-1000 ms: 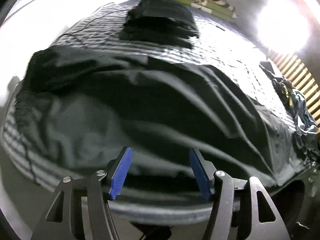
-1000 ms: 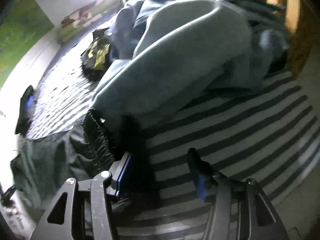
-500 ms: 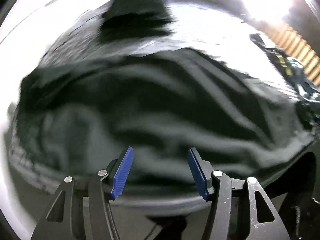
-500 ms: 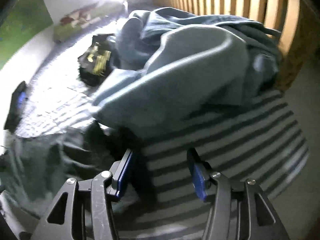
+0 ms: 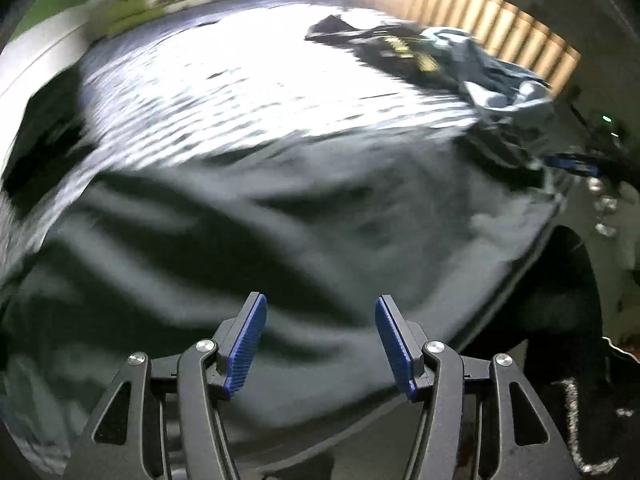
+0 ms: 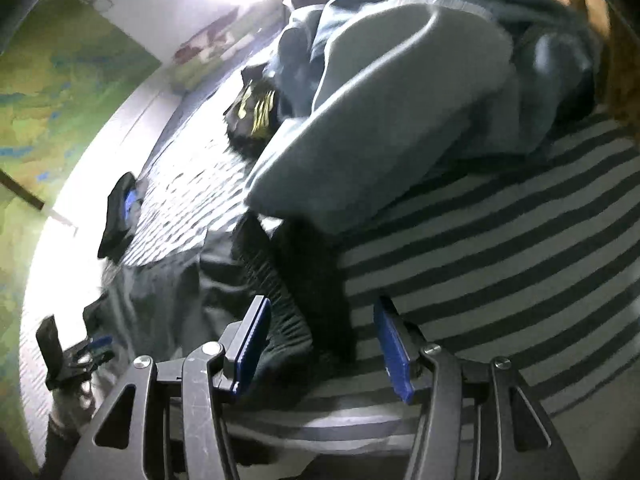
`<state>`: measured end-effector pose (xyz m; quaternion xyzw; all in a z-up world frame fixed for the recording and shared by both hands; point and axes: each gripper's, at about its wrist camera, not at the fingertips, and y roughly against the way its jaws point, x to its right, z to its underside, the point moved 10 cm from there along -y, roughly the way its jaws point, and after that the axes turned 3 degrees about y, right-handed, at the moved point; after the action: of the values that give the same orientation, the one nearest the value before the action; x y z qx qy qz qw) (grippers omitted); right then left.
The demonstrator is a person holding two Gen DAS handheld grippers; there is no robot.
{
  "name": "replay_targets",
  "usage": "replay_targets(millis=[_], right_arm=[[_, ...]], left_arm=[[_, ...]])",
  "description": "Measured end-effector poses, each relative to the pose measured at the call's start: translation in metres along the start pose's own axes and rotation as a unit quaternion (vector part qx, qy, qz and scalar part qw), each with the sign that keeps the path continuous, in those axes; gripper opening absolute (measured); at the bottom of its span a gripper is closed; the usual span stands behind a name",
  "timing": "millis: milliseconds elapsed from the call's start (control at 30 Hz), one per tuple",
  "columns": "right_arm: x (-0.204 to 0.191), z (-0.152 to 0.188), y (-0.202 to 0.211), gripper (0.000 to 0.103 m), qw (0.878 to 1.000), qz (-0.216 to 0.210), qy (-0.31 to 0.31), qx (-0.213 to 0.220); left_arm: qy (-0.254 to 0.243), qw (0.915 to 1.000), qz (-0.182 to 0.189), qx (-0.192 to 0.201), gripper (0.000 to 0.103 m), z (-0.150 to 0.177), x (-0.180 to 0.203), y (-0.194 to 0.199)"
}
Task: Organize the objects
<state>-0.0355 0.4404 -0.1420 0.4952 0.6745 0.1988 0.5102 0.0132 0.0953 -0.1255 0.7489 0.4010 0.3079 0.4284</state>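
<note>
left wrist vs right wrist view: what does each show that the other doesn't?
Left wrist only: the open left claw over the wide spread of dark grey-green wrinkled cloth.

Right wrist only: the open right claw around that cloth's ribbed hem, and a big pale blue-grey sweatshirt.

Both: the striped grey-and-white bedsheet, black garment with yellow print, wooden slatted headboard.

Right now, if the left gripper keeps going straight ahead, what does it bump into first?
Probably the dark cloth spread on the striped bed. The open left gripper points right at it, though blur makes depth hard to judge.
</note>
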Motion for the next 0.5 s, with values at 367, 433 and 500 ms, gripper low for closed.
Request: replay_targets(millis=[367, 433, 500], right_arm=[[-0.026, -0.041, -0.008, 0.049, 0.997, -0.064, 0.024, 0.030], [-0.024, -0.062, -0.016, 0.049, 0.997, -0.078, 0.016, 0.020], [-0.004, -0.087, -0.039, 0.044, 0.999, -0.033, 0.016, -0.001]], left_arm=[[-0.147, 0.9803, 0.130, -0.019, 0.060, -0.109, 0.221, -0.062], [-0.155, 0.9760, 0.148, -0.038, 0.060, -0.115, 0.250, -0.082], [-0.157, 0.9746, 0.153, -0.048, 0.060, -0.116, 0.265, -0.095]])
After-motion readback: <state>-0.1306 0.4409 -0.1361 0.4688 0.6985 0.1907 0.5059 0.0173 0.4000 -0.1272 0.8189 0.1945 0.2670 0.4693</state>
